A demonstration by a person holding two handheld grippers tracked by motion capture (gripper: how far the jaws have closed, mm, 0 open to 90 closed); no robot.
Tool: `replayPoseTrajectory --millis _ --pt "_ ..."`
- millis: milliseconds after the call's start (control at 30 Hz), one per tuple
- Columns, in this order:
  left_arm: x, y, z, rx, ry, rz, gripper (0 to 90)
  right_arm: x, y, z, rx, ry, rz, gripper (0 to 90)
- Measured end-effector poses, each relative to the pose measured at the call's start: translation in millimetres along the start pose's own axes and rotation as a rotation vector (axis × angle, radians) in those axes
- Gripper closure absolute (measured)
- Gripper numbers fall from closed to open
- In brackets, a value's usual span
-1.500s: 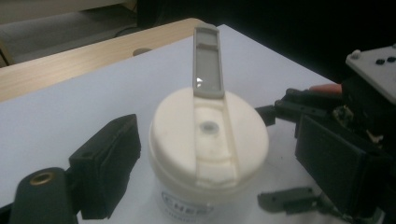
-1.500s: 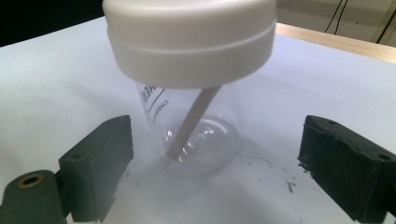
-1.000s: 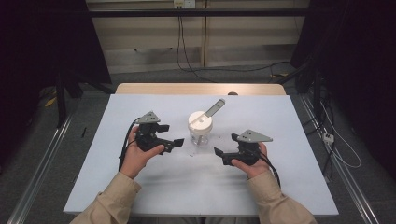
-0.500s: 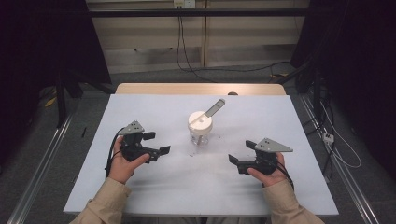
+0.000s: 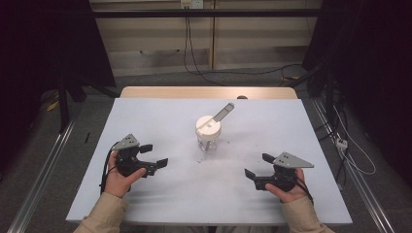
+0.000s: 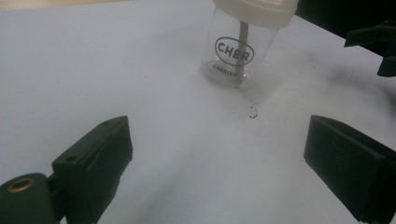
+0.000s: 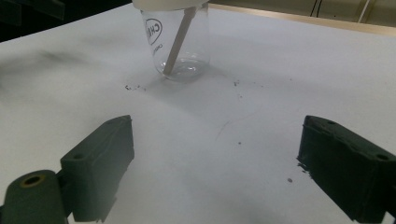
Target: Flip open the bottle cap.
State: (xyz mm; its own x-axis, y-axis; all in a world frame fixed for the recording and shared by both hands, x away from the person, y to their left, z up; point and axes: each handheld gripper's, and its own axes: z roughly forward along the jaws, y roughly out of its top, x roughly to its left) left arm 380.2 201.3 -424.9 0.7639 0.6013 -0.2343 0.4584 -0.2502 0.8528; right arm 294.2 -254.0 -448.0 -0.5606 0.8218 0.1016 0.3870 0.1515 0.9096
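A clear plastic cup (image 5: 208,141) with a cream lid (image 5: 208,127) stands upright at the table's middle; a flat stick (image 5: 222,112) pokes through the lid and leans to the right. The cup (image 6: 237,56) carries a dark oval logo, and the stick reaches the bottom of the cup (image 7: 180,51). My left gripper (image 5: 154,155) rests low at the front left, open, jaws aimed at the cup, with nothing between its black jaws. My right gripper (image 5: 258,166) sits at the front right, open too, with nothing between its jaws, pointing left toward the cup.
A white sheet (image 5: 160,116) covers the table, with a wooden edge (image 5: 209,92) at the back. Small dark specks (image 7: 135,87) lie near the cup. Metal rails and cables run on the floor at both sides.
Both hands have drawn back from the cup, the left gripper out to the left and the right gripper out to the right, both nearer the front edge. The cup stays put.
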Motion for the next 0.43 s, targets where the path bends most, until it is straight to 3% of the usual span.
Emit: replayPoseTrajectory --millis 433 --pt "3.6 -11.7 -9.4 -0.011 0.021 0.006 7.5 -6.3 -12.2 -16.6 0.006 -0.026 0.0 10.4"
